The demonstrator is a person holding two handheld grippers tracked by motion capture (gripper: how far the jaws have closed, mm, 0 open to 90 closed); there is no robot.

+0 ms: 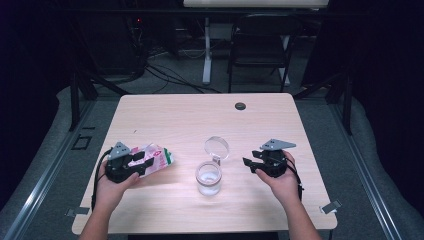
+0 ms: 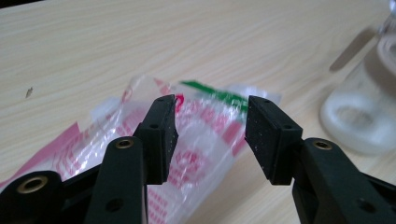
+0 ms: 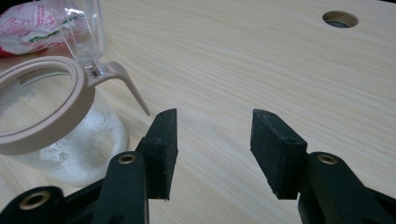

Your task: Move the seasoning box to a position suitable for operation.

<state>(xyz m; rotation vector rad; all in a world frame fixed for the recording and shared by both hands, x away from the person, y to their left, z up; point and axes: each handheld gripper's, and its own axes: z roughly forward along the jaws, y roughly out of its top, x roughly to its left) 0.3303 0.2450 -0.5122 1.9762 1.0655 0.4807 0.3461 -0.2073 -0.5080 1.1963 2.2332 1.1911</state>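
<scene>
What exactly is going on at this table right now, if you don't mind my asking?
A person works at a wooden table with a gripper in each hand. The left gripper is at a crinkly plastic bag with pink and green print; its jaws stand apart with the bag between them, not clamped. The right gripper is open over bare wood, holding nothing. Between the hands stands a glass jar with its hinged lid flipped open and white residue inside.

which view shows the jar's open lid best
The high view: the jar stands whole, its round lid flipped up behind it. The right gripper view crops the lid at the top; the left gripper view catches a blurred jar edge.
</scene>
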